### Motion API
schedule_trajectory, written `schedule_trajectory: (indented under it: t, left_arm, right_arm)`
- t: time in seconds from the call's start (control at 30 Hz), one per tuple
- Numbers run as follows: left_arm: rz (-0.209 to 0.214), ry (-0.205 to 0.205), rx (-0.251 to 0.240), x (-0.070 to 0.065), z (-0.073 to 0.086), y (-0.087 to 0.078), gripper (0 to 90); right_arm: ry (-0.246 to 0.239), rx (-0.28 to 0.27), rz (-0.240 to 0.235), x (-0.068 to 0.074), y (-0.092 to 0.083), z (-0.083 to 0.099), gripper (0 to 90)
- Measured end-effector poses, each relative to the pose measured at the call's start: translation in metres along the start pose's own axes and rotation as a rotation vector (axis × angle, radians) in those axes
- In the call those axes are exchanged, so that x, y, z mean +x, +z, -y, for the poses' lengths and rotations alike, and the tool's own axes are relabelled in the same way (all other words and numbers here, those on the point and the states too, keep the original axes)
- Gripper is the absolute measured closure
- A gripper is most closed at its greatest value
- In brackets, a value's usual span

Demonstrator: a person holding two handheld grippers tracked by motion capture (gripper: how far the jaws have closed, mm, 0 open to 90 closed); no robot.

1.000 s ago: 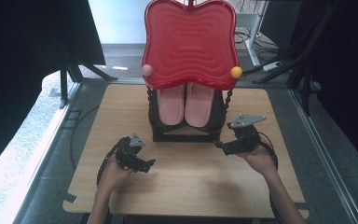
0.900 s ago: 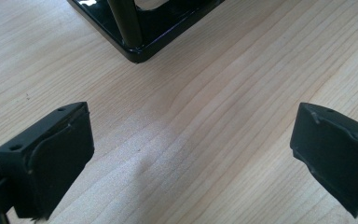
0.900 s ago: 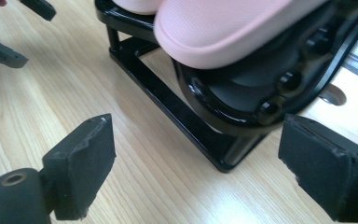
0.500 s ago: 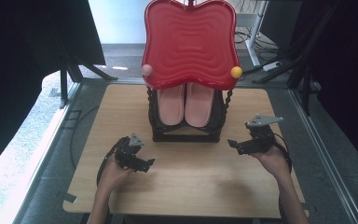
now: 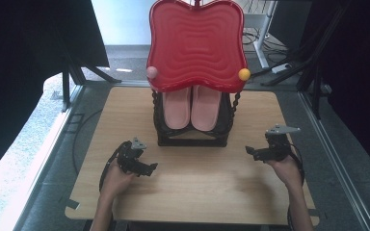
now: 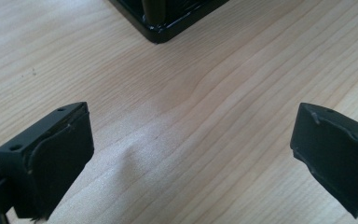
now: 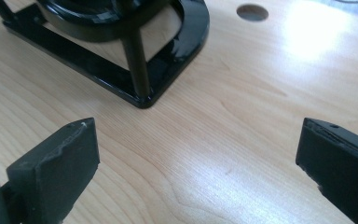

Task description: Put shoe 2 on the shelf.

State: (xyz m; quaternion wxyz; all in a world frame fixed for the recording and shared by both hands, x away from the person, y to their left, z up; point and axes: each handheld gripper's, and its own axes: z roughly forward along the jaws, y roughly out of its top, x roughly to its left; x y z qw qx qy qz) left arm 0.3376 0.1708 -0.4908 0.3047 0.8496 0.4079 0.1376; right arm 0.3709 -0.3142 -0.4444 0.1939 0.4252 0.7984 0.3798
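A black rack (image 5: pixel 192 137) stands at the middle of the wooden table (image 5: pixel 197 197). A pair of pink slippers (image 5: pixel 191 108) rests inside it, and a red wavy tray (image 5: pixel 196 45) leans on top. My left gripper (image 5: pixel 147 167) lies low over the table, left of the rack's front, open and empty (image 6: pixel 191 158). The rack's base corner (image 6: pixel 165 30) is just ahead of it. My right gripper (image 5: pixel 251 152) sits right of the rack. Its jaws have just been opening and stand wide with nothing between them (image 7: pixel 196 163). The rack's base (image 7: pixel 168 65) lies ahead of them.
A pink ball (image 5: pixel 151 72) and a yellow ball (image 5: pixel 244 74) sit at the tray's lower corners. A round hole (image 7: pixel 252 12) is in the tabletop beyond the rack. Grey floor rails and cables surround the table. Bare wood stretches between the two hands.
My right gripper has moved right and down toward the table's front, away from the rack. The left gripper has stayed where it was.
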Motion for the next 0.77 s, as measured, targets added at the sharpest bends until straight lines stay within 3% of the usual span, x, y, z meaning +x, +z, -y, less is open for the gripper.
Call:
schedule_trajectory:
  t: [0.13, 0.43, 0.77]
  left_arm:
    - [-0.002, -0.014, 0.005, 0.004, 0.003, 0.004, 0.0]
    - [0.003, -0.03, 0.019, 0.004, 0.005, 0.014, 0.0]
    - [-0.004, -0.032, 0.028, 0.005, 0.006, 0.02, 0.0]
  right_arm:
    - [0.018, 0.015, 0.006, -0.002, 0.01, 0.012, 0.0]
    - [0.005, 0.094, 0.009, 0.004, 0.033, 0.03, 0.0]
    - [0.002, 0.119, 0.0, 0.008, 0.041, 0.038, 0.0]
